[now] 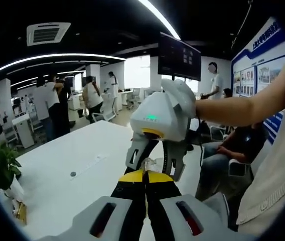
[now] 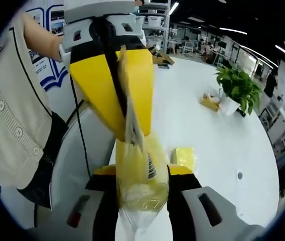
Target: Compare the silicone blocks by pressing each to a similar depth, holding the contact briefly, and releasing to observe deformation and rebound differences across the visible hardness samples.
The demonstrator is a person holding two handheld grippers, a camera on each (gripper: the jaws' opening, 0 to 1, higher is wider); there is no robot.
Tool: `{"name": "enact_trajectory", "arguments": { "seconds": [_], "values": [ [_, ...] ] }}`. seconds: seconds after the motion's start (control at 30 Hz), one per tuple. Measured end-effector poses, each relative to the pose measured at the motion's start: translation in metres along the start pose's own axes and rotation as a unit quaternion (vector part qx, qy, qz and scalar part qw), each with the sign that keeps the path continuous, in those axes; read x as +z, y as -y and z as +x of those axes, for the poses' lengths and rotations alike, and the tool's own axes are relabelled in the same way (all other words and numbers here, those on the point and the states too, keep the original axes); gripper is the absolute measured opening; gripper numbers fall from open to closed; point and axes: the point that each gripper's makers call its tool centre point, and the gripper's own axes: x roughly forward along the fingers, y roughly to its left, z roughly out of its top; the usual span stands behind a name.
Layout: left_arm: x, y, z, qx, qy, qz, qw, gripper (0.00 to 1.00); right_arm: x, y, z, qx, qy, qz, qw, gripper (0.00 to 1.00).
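**Both grippers share one clear bag above the table**

Crinkled clear plastic sits right at the lens in the right gripper view: a clear bag with a pale yellow silicone block low inside it, pinched between the right gripper jaws, which are closed narrow on the film. Above it the left gripper comes down from the top of that view, its yellow jaws pressed together on the bag's upper edge. So the bag hangs stretched between the two tools, in the air over the near edge of the white table.

In the left gripper view, the left gripper shows its yellow tips shut, with a wisp of plastic just past them, and the right gripper faces it, tips almost meeting. A bare forearm reaches in from the right behind the white housing, held roughly level.

Out on the table lies a second yellow block, apart from the bag, and beyond it a potted plant near the far edge.

My read: the sample is not yet out, so no pressing has begun. Doing this well means pulling the film apart gently, keeping the opening upward, and holding the bag low over the table so the block can't drop far.
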Motion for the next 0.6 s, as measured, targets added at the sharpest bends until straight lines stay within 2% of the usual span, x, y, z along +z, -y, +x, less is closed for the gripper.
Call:
{"name": "enact_trajectory", "arguments": {
  "seconds": [0.3, 0.43, 0.47, 0.6],
  "values": [
    [-0.006, -0.005, 0.002, 0.001, -0.004, -0.011, 0.9999, 0.0, 0.001, 0.009, 0.0, -0.033, 0.036, 0.008, 0.9988, 0.46],
    [-0.009, -0.006, 0.003, 0.001, -0.007, -0.015, 0.9999, 0.0, 0.004, 0.014, -0.004, -0.066, 0.067, 0.007, 0.9956, 0.48],
    [-0.01, -0.007, 0.003, 0.001, -0.007, -0.017, 0.9998, 0.0, 0.008, 0.014, -0.006, -0.079, 0.092, -0.001, 0.9927, 0.48],
    [-0.015, -0.008, 0.004, 0.001, -0.009, -0.023, 0.9997, 0.0, 0.002, 0.014, -0.011, -0.098, 0.108, 0.013, 0.9892, 0.49]
  ]
}}
